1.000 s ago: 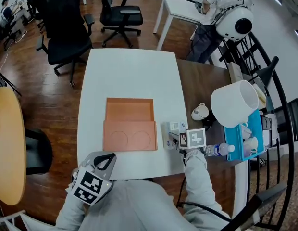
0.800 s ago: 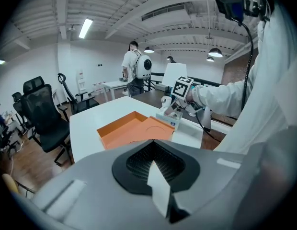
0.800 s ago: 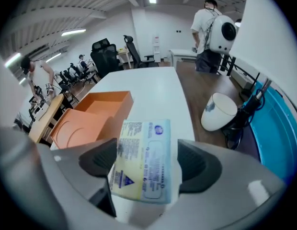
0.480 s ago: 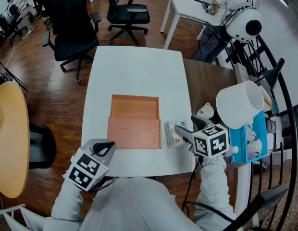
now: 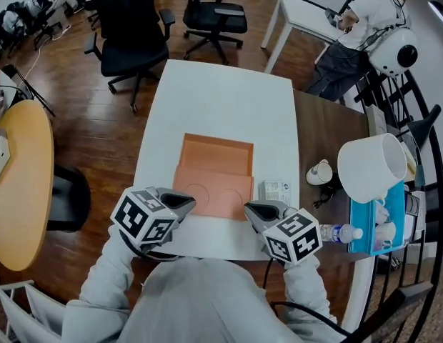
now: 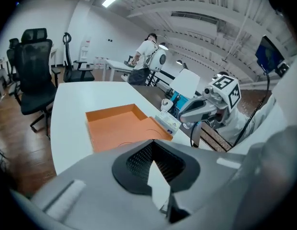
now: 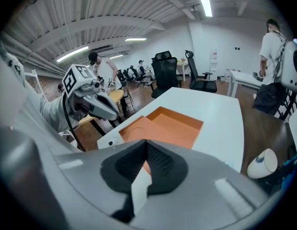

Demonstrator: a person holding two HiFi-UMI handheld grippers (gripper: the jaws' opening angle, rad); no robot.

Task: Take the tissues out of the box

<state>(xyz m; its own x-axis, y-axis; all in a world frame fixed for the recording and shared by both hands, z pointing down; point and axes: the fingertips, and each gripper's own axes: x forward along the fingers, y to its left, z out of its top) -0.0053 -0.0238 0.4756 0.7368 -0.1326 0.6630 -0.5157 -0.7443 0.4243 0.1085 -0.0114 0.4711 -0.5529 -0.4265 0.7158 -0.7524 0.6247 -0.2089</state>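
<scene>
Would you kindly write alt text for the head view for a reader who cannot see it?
Seen from above, a person holds a left gripper and a right gripper, both shut, over the near edge of a white table. Beyond them lies an open orange box, with a small tissue pack at its right.

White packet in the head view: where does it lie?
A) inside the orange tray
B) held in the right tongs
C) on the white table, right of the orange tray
C: the white packet lies flat on the white table, beside the orange tray's right edge.
</scene>
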